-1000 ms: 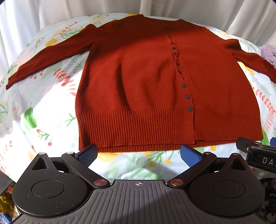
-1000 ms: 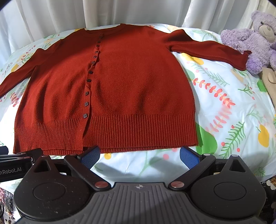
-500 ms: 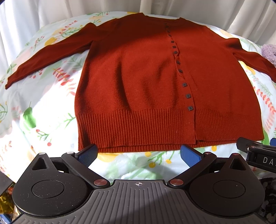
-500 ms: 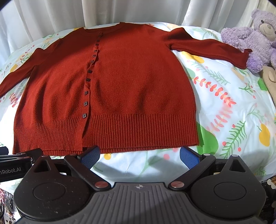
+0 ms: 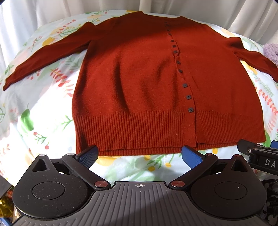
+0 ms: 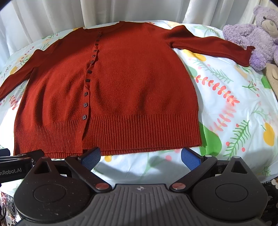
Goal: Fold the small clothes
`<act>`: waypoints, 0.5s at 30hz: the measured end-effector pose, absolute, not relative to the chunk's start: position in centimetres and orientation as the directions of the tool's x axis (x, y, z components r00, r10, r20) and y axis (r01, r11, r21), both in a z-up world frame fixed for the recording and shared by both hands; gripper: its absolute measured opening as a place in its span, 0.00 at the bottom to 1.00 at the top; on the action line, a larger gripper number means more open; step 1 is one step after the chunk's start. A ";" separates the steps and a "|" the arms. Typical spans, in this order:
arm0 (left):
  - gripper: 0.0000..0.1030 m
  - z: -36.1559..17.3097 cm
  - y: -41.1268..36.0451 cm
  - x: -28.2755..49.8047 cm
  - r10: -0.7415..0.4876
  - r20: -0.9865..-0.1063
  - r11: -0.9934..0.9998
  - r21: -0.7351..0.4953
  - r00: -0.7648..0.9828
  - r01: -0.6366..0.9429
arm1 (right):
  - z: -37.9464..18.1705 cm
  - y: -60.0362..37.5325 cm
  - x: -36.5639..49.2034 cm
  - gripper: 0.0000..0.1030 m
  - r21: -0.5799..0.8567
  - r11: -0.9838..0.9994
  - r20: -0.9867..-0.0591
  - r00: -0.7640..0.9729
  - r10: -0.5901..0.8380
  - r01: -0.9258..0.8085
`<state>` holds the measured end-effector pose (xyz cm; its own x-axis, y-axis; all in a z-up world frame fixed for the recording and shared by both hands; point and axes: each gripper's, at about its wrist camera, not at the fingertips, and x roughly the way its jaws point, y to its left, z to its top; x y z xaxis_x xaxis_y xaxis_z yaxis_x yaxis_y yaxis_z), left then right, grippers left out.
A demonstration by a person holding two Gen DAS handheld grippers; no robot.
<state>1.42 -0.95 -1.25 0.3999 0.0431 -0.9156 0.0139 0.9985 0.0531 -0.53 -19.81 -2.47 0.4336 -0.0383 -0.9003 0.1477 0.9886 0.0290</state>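
Curtains of white pleated fabric (image 6: 69, 15) hang behind the bed, whose floral-printed white bedsheet (image 6: 234, 107) carries everything. Off at the far right sits a fluffy purple teddy bear (image 6: 257, 36), touching the cuff of one sleeve, with a beige plush thing (image 6: 273, 76) just beside it. Spread flat and buttoned, the rust-red knitted cardigan with small dark square buttons (image 5: 147, 83) lies face up, sleeves stretched out to both sides. Near its ribbed hem (image 6: 139, 133) hover the left gripper (image 5: 139, 154) and right gripper (image 6: 140, 157), side by side, each with blue-padded fingers spread wide and holding nothing.
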 end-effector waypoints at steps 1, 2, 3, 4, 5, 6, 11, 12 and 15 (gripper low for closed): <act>1.00 -1.3 -1.0 1.5 0.042 -0.916 0.999 0.052 0.399 0.013 | -2.5 -19.8 -0.5 0.96 0.030 0.989 -0.901 0.433 -0.037 0.147; 1.00 -1.4 -1.0 1.6 0.042 -0.917 0.999 0.051 0.396 0.013 | -2.5 -19.9 -0.4 0.96 0.031 0.989 -0.901 0.432 -0.036 0.147; 1.00 -1.4 -1.0 1.7 0.042 -0.917 0.999 0.051 0.397 0.012 | -2.5 -19.9 -0.4 0.96 0.031 0.989 -0.902 0.430 -0.036 0.147; 1.00 -1.5 -1.0 1.8 0.038 -0.914 0.999 0.047 0.404 0.013 | -2.6 -19.9 -0.3 0.96 0.030 0.989 -0.903 0.428 -0.036 0.147; 1.00 -1.6 -1.0 1.9 0.041 -0.915 0.999 0.051 0.400 0.014 | -2.6 -19.9 -0.2 0.96 0.029 0.989 -0.904 0.425 -0.036 0.145; 1.00 -1.7 -1.0 2.0 0.042 -0.916 0.999 0.052 0.399 0.015 | -2.7 -19.9 -0.2 0.96 0.030 0.989 -0.906 0.423 -0.034 0.145; 1.00 -1.9 -1.0 2.8 0.053 -0.914 0.998 0.062 0.402 0.010 | -3.0 -20.3 0.3 0.96 0.057 0.988 -0.910 0.416 -0.009 0.145; 1.00 -2.0 -0.9 3.0 0.047 -0.916 0.998 0.055 0.399 0.009 | -3.1 -20.4 0.5 0.96 0.073 0.987 -0.908 0.419 0.008 0.140; 1.00 -1.7 -0.7 3.8 -0.010 -0.900 1.000 -0.002 0.435 0.018 | -3.0 -21.3 0.8 0.96 0.177 0.978 -0.880 0.462 0.108 0.110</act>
<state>3.84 -0.66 -1.65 0.4354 -0.0096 -0.9002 0.0183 0.9998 -0.0018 0.83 -21.32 -2.98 0.4619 0.1077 -0.8803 0.1096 0.9780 0.1772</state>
